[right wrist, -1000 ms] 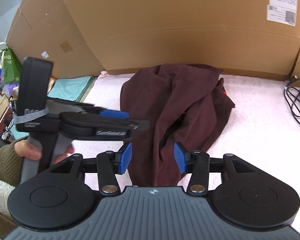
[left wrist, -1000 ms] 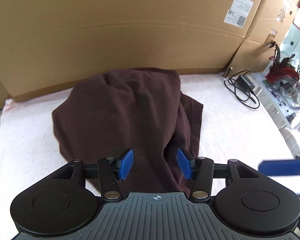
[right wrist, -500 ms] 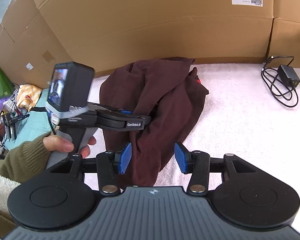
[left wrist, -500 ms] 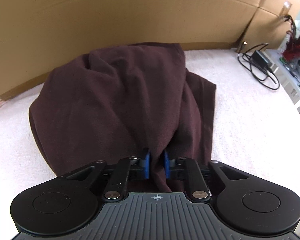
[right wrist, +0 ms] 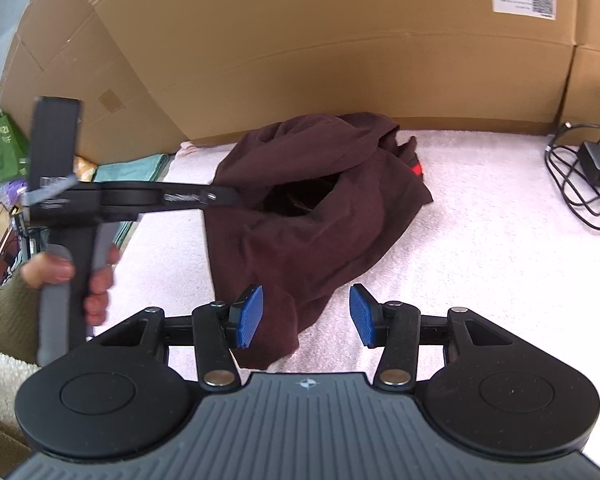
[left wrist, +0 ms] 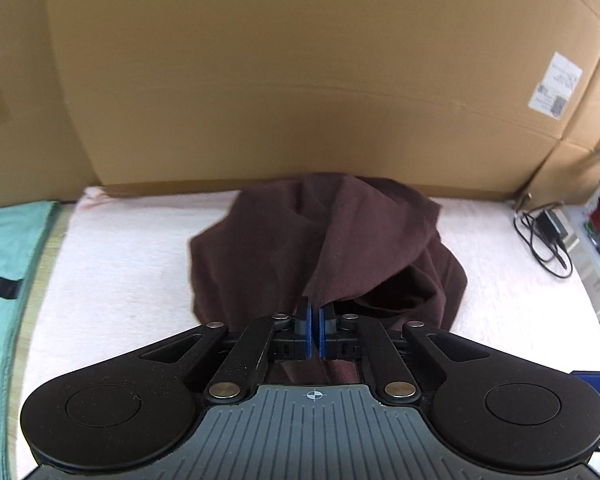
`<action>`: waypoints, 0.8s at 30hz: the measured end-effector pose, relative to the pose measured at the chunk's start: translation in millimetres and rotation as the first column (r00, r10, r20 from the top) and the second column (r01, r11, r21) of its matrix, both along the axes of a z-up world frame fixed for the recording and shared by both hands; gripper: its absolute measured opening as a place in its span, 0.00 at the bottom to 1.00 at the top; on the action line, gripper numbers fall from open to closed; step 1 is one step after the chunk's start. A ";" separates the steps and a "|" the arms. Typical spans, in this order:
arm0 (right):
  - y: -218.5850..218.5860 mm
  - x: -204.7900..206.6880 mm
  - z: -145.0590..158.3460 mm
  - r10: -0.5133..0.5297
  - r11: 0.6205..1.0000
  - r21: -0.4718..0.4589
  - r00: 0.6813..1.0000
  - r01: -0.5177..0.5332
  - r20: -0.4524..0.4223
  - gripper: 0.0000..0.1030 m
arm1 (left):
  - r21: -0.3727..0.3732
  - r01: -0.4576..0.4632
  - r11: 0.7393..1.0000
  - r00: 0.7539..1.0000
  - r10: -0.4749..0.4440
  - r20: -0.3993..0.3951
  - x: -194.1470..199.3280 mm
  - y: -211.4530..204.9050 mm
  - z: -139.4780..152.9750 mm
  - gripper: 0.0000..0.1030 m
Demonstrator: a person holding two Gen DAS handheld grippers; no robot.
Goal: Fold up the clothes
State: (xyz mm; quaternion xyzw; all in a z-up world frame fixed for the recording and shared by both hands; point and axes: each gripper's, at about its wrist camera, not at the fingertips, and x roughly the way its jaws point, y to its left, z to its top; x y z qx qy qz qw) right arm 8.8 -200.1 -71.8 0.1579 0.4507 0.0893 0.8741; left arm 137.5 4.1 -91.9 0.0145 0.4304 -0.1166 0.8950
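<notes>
Since the earlier frame, the left gripper (left wrist: 313, 334) has clenched its jaws on a fold of the dark maroon garment (right wrist: 300, 216) and lifted it, so cloth now tents up from the pink-covered tabletop (right wrist: 480, 248). Its near hem trails toward the right gripper (right wrist: 306, 316), whose jaws stand released, straddling that lower edge without pressing it. I judge the right side nearer the free hem.
</notes>
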 end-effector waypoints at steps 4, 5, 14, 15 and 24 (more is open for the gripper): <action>5.1 7.1 -1.7 0.033 0.999 0.000 0.999 -0.033 -0.002 0.51 | 0.020 -0.053 0.998 0.998 0.053 0.019 -14.0 18.3 6.1 0.00; 6.8 8.8 -2.4 0.040 0.999 0.000 0.999 -0.040 -0.003 0.51 | 0.020 -0.068 0.997 0.998 0.068 0.019 -14.6 21.6 7.5 0.00; 23.7 22.9 -7.4 0.114 0.993 0.001 0.993 -0.114 -0.011 0.52 | 0.091 -0.233 0.968 0.972 0.234 0.006 -18.4 77.4 3.7 0.00; 26.8 22.7 -6.3 0.123 0.992 0.000 0.992 -0.123 -0.012 0.52 | 0.095 -0.241 0.966 0.970 0.243 -0.001 -18.9 82.1 2.0 0.00; 37.5 29.6 -5.5 0.143 0.990 -0.005 0.990 -0.143 -0.015 0.60 | 0.085 -0.055 0.995 0.997 0.051 0.053 -21.3 46.2 16.8 0.57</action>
